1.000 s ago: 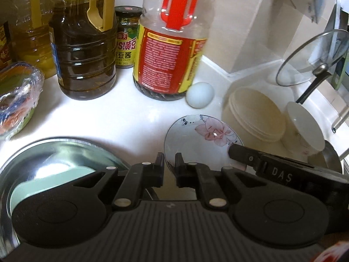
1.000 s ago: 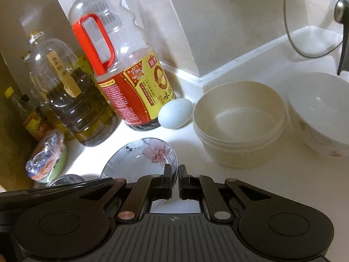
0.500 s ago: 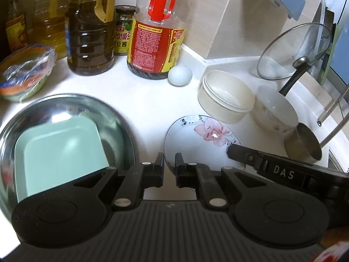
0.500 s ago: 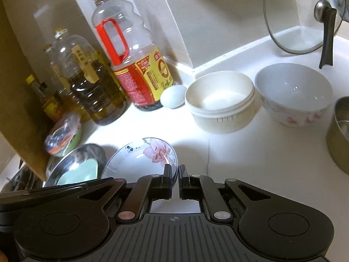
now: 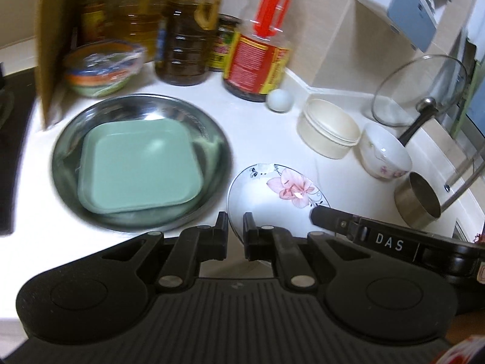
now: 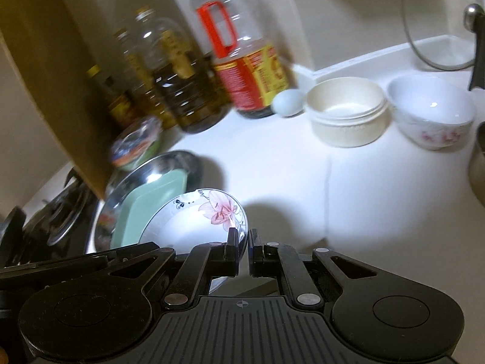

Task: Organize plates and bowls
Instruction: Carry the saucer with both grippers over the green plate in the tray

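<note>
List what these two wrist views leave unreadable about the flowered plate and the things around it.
- Flowered plate: near rim hidden behind the left tool in the left view; whether it is lifted is unclear.
- Bottle labels: motion-blurred, unreadable.
- Steel cup: cut off by the right view's edge.
- Green square plate: mostly hidden behind the flowered plate in the right view.
</note>
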The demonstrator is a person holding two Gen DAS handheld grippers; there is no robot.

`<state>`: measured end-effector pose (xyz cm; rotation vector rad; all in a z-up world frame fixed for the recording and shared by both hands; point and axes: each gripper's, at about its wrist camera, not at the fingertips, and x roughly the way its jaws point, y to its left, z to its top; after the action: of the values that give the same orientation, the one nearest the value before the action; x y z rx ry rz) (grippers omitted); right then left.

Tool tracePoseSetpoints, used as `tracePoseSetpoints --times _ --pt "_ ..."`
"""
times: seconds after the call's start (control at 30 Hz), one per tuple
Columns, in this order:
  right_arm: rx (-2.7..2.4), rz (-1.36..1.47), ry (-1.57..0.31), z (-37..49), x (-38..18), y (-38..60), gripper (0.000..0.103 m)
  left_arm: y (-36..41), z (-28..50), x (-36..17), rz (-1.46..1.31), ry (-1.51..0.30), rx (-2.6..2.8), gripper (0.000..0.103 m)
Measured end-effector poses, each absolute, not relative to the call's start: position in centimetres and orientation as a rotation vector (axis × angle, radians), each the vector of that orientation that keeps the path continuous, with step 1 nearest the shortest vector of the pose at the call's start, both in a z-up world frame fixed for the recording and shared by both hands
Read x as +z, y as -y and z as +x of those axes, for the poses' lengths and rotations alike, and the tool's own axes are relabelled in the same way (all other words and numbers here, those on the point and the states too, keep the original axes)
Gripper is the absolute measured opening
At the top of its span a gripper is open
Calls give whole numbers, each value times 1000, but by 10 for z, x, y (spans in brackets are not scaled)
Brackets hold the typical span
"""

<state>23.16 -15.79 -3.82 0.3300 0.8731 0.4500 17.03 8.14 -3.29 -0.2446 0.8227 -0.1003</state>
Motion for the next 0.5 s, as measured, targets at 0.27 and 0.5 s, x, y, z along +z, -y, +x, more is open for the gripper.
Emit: tracePoseSetpoints --times 0.27,0.5 --pt "580 294 -883 223 -33 126 6 -113 142 -26 -291 -797 18 9" --pt "667 261 -873 228 -28 92 6 -141 134 -21 -316 -773 100 9"
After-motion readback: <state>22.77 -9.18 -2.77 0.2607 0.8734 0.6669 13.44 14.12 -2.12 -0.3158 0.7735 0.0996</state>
